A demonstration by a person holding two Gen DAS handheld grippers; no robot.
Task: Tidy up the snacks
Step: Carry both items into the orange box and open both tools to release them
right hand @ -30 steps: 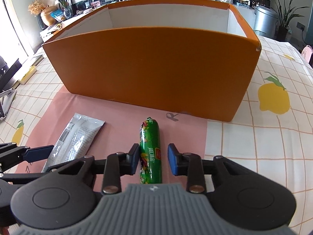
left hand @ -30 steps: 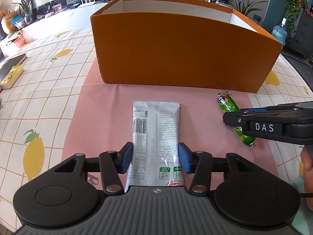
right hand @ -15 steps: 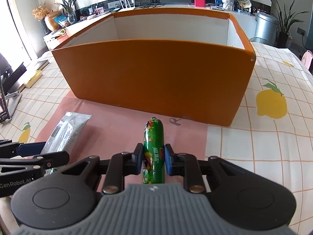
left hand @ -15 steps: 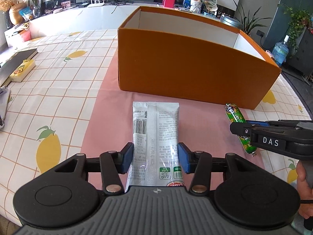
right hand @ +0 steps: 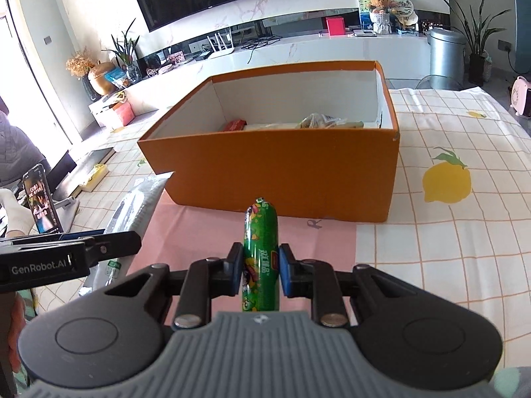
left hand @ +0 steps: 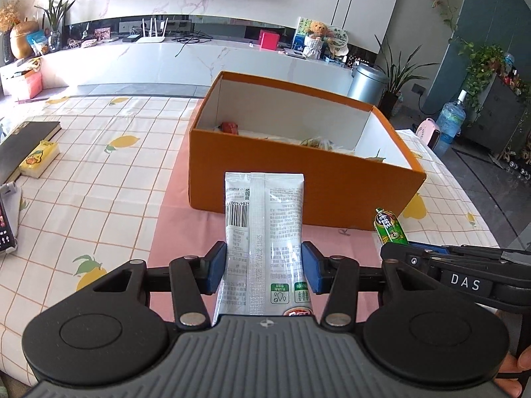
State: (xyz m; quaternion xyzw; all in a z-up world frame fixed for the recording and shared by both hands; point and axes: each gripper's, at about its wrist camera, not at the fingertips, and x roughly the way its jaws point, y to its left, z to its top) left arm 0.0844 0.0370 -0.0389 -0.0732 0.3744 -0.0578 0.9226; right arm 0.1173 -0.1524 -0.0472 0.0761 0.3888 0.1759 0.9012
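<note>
Silver snack packet [left hand: 264, 232] clamped in left gripper [left hand: 264, 267]; right gripper [right hand: 260, 273] clamped on green sausage [right hand: 260, 248]

Your left gripper [left hand: 264, 270]: black linkage arms, silver rivets, blue pads, ribbed grey housing at 6 o'clock, two round black discs. Your right gripper [right hand: 258, 273] is the same build (side reads "DAS" in white; the left's side reads "GenRobot.AI"). Fingertip [left hand: 516, 376] at 4 o'clock.

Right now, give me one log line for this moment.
left tool: shut on pouch | right tool: shut on sausage | both lifted, short of box | box: snacks inside
</note>
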